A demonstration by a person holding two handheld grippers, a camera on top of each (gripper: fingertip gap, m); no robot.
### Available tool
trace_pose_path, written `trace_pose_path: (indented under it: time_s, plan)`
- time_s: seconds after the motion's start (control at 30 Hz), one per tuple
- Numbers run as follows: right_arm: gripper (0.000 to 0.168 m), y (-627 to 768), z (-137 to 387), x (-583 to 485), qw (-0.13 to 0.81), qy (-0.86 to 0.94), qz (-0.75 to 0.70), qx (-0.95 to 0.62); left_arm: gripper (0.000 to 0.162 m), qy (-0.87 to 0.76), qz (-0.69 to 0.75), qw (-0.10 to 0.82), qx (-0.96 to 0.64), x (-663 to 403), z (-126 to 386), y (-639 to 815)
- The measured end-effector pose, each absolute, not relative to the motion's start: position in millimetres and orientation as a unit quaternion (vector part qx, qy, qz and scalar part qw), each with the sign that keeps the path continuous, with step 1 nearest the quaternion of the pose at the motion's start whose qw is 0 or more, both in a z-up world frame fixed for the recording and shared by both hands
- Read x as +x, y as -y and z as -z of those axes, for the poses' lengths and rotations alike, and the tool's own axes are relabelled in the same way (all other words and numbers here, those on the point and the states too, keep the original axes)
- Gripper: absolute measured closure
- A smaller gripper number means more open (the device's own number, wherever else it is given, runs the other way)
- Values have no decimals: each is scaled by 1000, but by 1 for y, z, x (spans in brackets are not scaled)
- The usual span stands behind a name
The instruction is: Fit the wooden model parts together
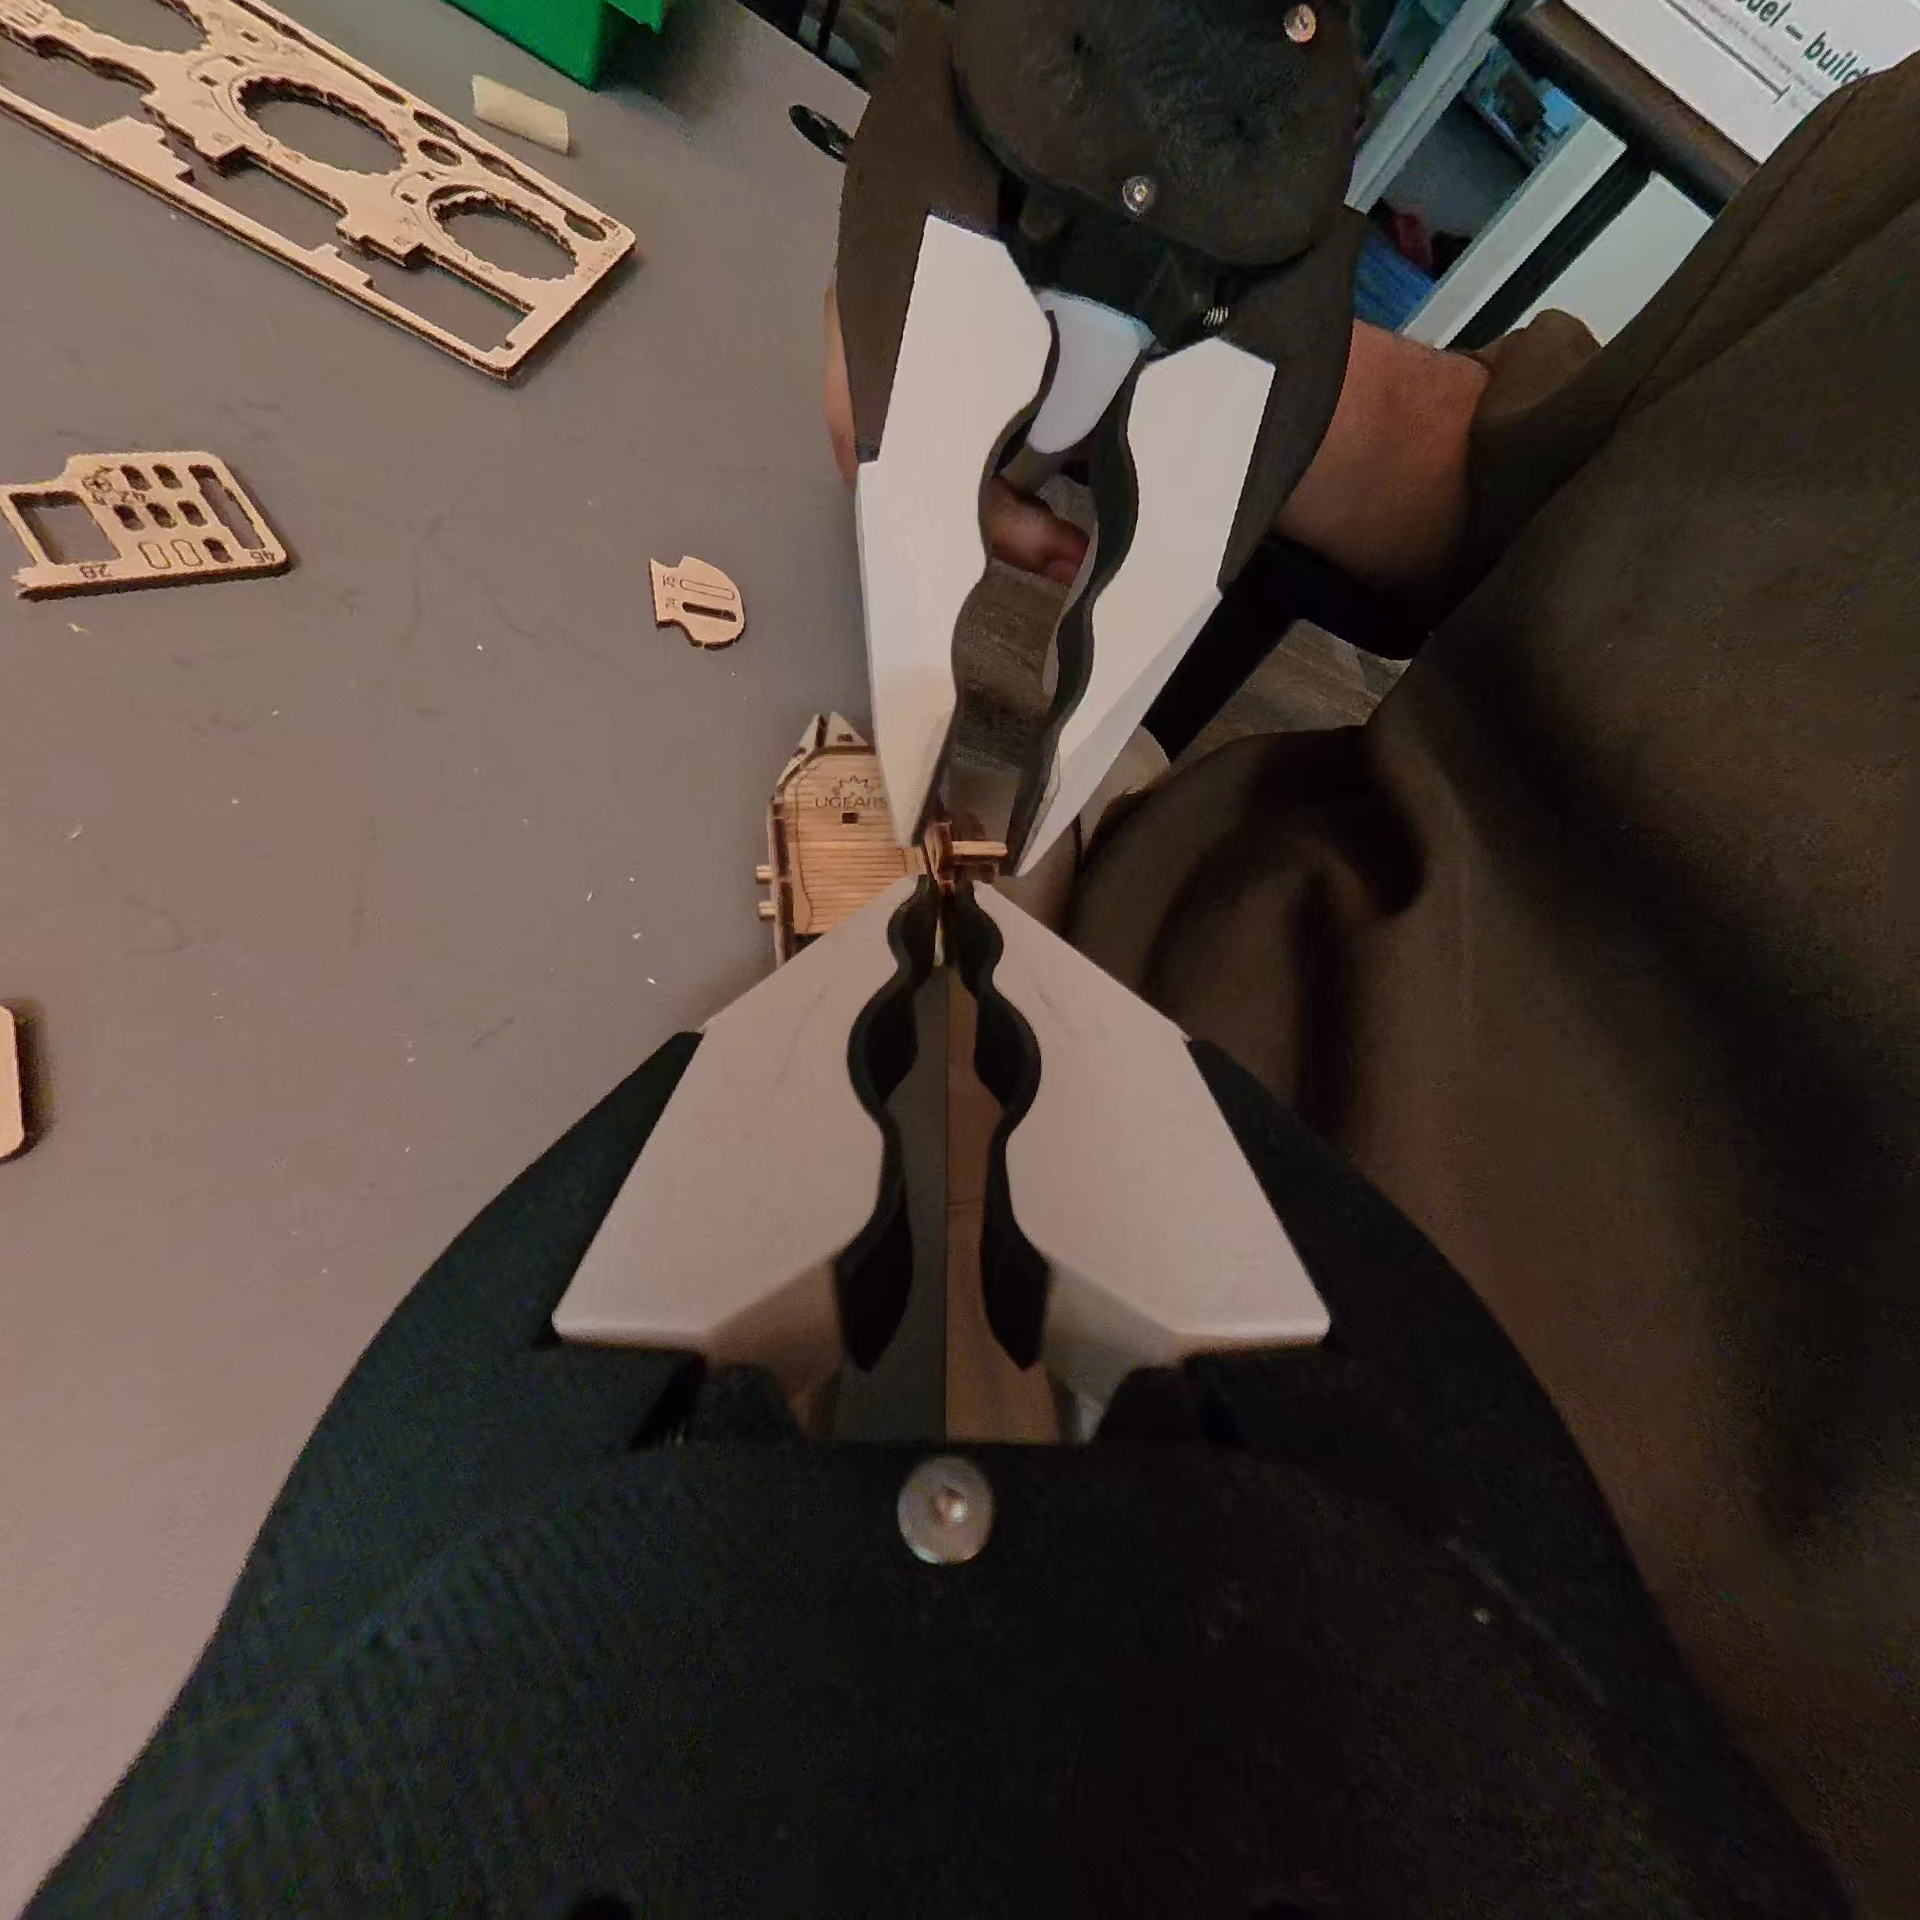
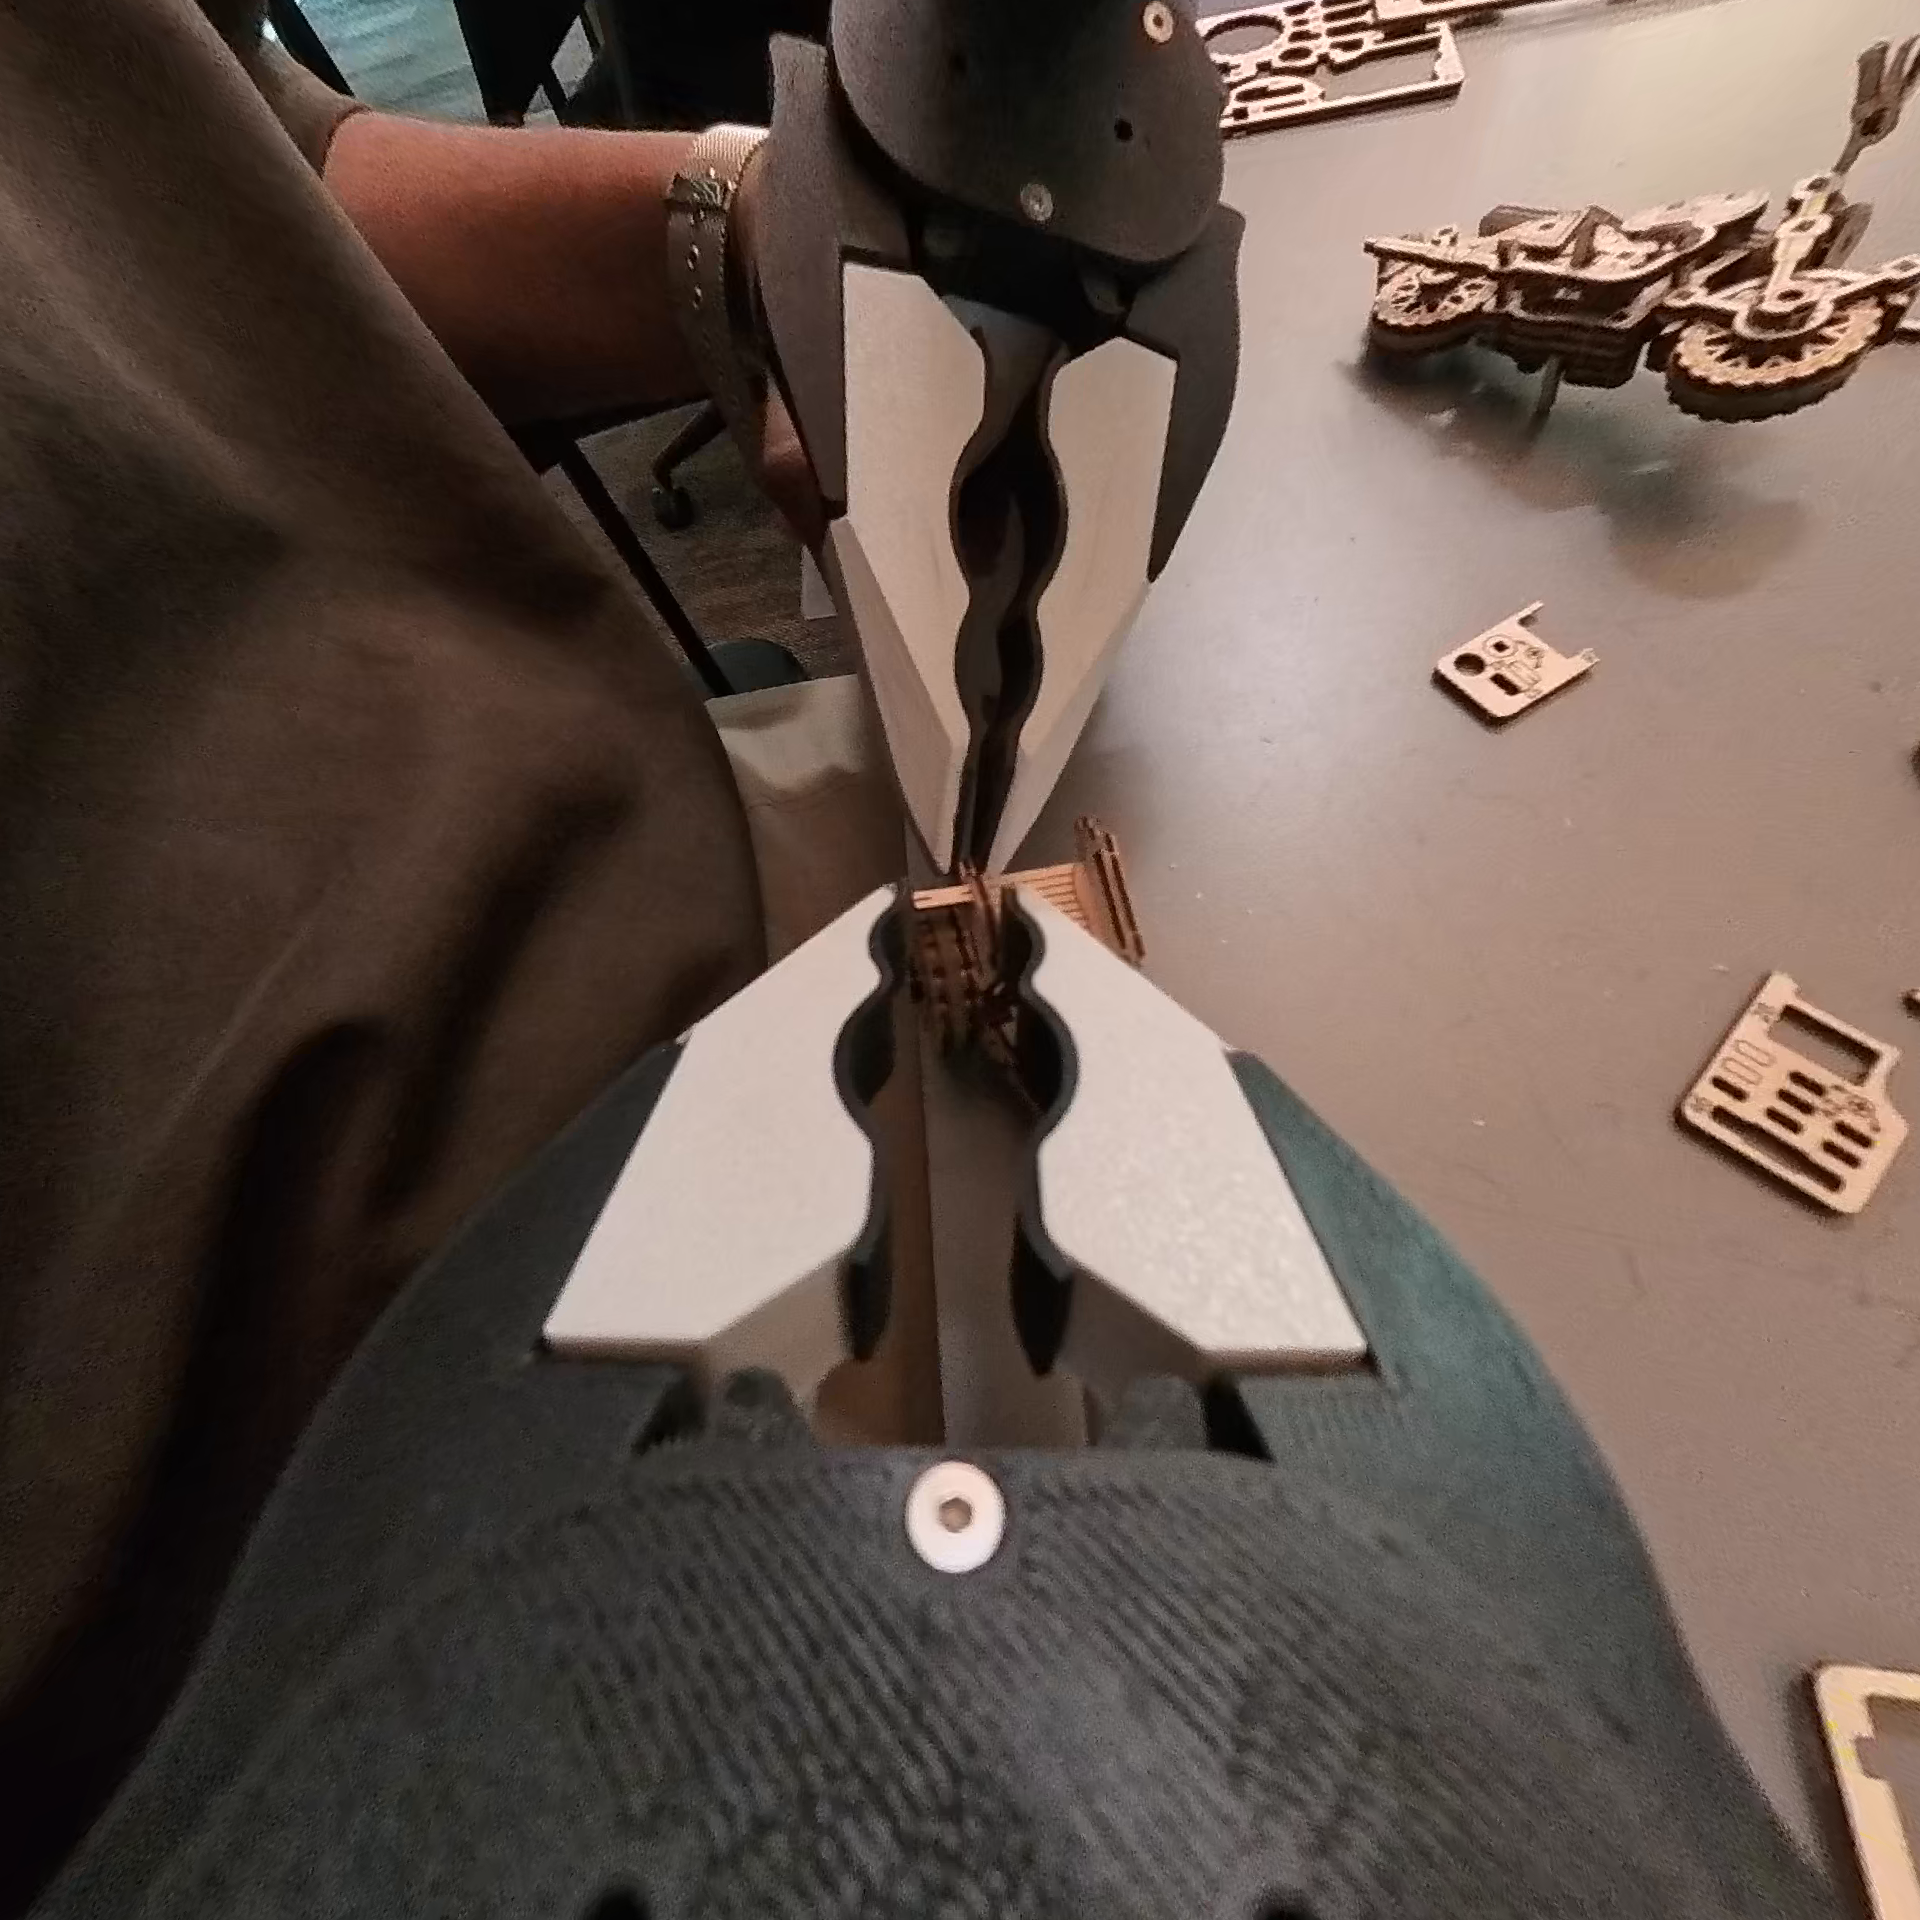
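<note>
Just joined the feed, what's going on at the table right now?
A person is working two handheld grippers tip to tip over a grey table. The left gripper is shut on a small light-brown wooden model part. The right gripper is closed on a slatted wooden model assembly, and the two pieces meet between the tips. Cut-out wooden sheets and a finished wooden vehicle model lie aside.

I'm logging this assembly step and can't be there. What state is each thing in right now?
Left gripper: shut on a small wooden part.
Right gripper: shut on the wooden model.
Small wooden part: pinched, touching the model.
Wooden model: held above the table edge.
Large wooden sheet: flat on the table, parts punched out.
Finished wheeled model: standing on the table, untouched.
</note>
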State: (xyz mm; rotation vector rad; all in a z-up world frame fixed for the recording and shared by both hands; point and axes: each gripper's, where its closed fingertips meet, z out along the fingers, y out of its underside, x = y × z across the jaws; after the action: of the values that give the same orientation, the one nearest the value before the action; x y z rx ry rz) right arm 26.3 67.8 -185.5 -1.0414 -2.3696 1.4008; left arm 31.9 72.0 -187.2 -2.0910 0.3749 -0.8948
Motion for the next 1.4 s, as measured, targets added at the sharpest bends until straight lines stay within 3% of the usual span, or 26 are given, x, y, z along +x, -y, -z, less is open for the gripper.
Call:
trace_pose_path:
  time_s: [1.4]
  plan:
    - [155,-67,188,30,62,802,-463,-372,162,-158,333,404,-837,35,192,-74]
